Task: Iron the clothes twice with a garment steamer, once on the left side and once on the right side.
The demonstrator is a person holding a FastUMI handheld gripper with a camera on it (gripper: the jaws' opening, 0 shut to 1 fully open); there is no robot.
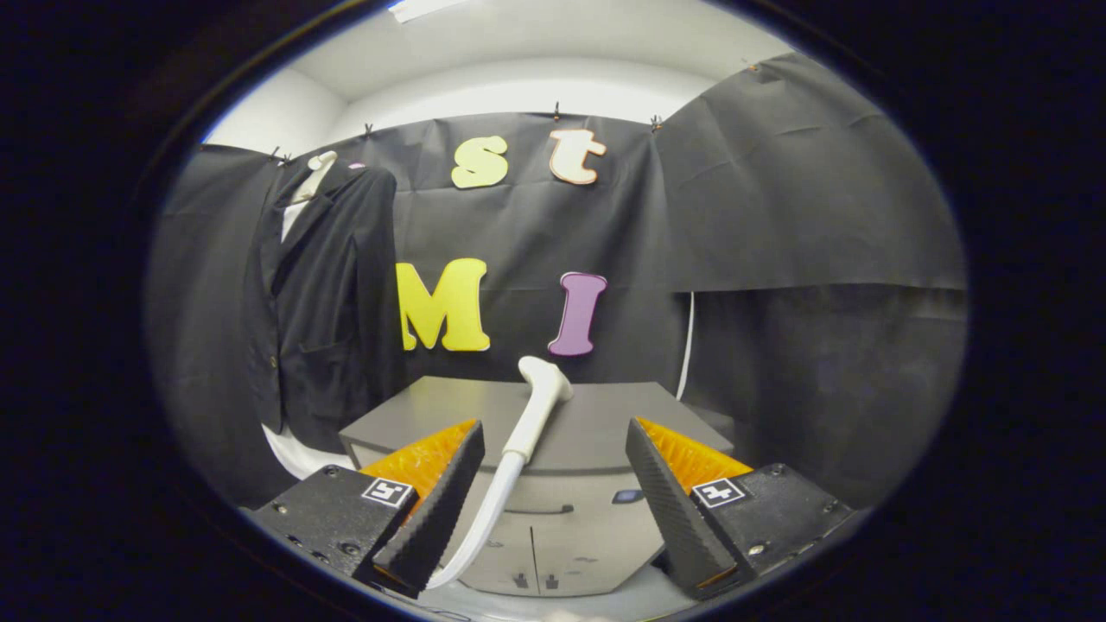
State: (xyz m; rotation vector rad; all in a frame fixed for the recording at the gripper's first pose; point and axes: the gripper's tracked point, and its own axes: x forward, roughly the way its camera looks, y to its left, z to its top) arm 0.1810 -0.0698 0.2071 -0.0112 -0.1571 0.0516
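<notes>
A white garment steamer head [537, 406] lies on top of a grey cabinet [596, 423], its hose [484, 518] running down toward me past the left finger. My gripper [553, 449] is open, its fingers spread wide, with the steamer handle ahead of them and nearer the left one. Neither finger touches the handle. A dark suit jacket [315, 302] hangs on a white mannequin form to the left of the cabinet, against the black cloth wall.
The grey cabinet has drawers and doors on its front [553, 536]. A white cable [687, 345] runs down the wall behind the cabinet's right corner. Black cloth [804, 259] closes the booth on the right and behind.
</notes>
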